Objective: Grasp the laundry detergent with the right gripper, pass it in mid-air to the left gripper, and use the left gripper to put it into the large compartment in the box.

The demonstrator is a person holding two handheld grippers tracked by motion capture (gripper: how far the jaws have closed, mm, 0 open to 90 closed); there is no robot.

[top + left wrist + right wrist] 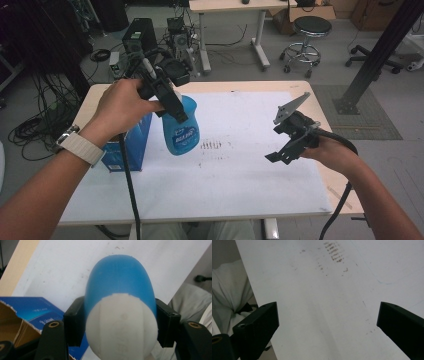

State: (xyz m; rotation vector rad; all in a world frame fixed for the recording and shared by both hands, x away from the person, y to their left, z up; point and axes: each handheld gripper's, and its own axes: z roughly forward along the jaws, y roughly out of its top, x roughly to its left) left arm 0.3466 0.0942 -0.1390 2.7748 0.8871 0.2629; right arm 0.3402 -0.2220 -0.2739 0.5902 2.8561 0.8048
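Left gripper (172, 107) is squeezing my blue bottle (181, 127) w/ both pads above the counter (240, 165); right gripper (285, 145) is hanging wide, holding nothing.

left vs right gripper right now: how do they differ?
Grip: the left gripper is shut on the blue bottle, a jaw pressed on each side; the right gripper has jaws wide apart with nothing between them.
Place: the left gripper is at the table's left by the blue box; the right gripper hangs over the white mat on the right.
Shared: both are black, two-jawed and hand-held.
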